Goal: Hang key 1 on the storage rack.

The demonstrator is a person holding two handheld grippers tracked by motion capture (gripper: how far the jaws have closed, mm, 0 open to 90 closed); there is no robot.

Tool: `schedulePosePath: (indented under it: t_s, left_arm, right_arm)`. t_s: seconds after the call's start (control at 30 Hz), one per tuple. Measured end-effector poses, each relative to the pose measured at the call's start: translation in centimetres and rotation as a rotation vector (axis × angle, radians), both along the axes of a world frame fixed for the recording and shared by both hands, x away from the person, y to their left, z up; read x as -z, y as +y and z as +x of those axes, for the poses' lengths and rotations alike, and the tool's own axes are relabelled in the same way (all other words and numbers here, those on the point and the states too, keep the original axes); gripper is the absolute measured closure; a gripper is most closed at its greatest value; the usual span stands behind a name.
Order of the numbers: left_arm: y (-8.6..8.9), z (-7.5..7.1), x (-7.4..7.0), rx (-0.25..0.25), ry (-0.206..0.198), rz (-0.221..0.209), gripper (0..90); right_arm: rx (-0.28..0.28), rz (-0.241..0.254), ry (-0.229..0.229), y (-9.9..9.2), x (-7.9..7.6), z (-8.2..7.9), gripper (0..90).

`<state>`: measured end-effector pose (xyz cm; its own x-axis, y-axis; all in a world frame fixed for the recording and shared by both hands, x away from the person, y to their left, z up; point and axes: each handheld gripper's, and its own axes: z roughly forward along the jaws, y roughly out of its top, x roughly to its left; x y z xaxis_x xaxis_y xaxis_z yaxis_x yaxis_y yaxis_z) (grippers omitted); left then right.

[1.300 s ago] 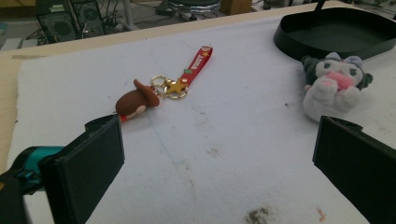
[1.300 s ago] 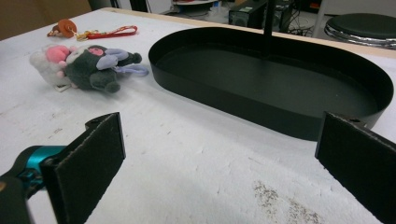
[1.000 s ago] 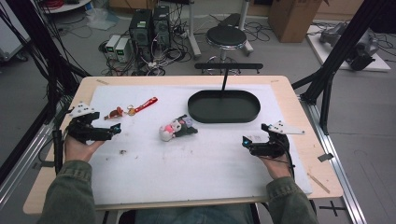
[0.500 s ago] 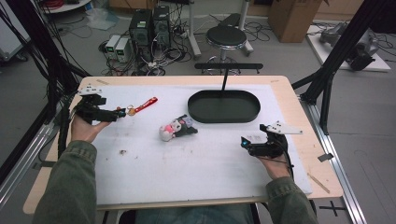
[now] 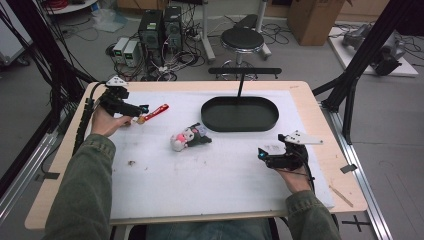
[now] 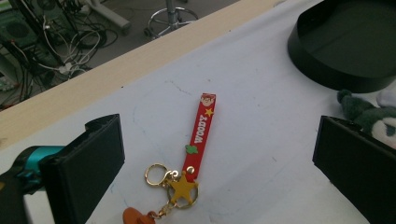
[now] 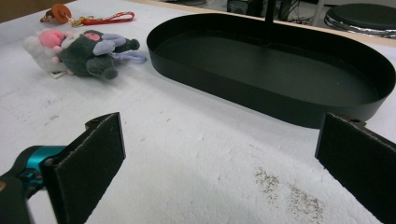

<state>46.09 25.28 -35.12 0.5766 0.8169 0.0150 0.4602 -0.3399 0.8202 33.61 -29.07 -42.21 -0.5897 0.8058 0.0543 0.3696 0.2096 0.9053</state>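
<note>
We note the keychain [image 6: 196, 154] cut off at the left gripper view's bottom edge, its orange charm [image 6: 137, 216] only partly visible, and the plush toy [image 6: 373, 112] partly hidden behind 1 jaw.

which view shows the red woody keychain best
The left gripper view: the keychain lies close between the open jaws, its strap lettering, gold star and ring clear. The high view shows it small, just ahead of the left gripper. The right gripper view shows it far off and tiny.
</note>
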Motion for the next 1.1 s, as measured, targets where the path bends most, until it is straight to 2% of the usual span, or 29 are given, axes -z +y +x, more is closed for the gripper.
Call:
schedulePosePath:
  t_s: [0.2, 0.47, 0.63, 0.8, 0.87, 1.1]
  left_arm:
    - [-1.2, 2.0, 0.8, 0.02, 0.061, 0.033, 4.5]
    - [-3.3, 4.7, 3.0, 0.054, 0.183, 0.054, 4.5]
    - [-3.9, 5.9, 4.4, 0.062, 0.265, 0.067, 4.5]
    - [-4.6, 7.2, 5.6, 0.065, 0.301, 0.069, 6.9]
    - [-4.5, 8.0, 6.4, 0.04, 0.331, 0.062, 8.1]
    - [-4.1, 8.7, 7.3, 0.004, 0.35, 0.034, 14.5]
  right_arm:
    - [-0.005, 0.004, -0.001, -0.1, 0.0, 0.1, 0.7]
    - [-0.053, -0.006, 0.019, 0.3, 0.1, 0.0, 0.7]
    - [-0.065, -0.024, 0.034, 0.5, 0.3, 0.0, 0.7]
    - [-0.074, -0.033, 0.033, 0.5, 0.4, 0.1, 0.7]
    - [-0.075, -0.036, 0.034, 0.5, 0.4, 0.1, 0.7]
    - [-0.067, -0.039, 0.04, 0.4, 0.4, 0.0, 0.7]
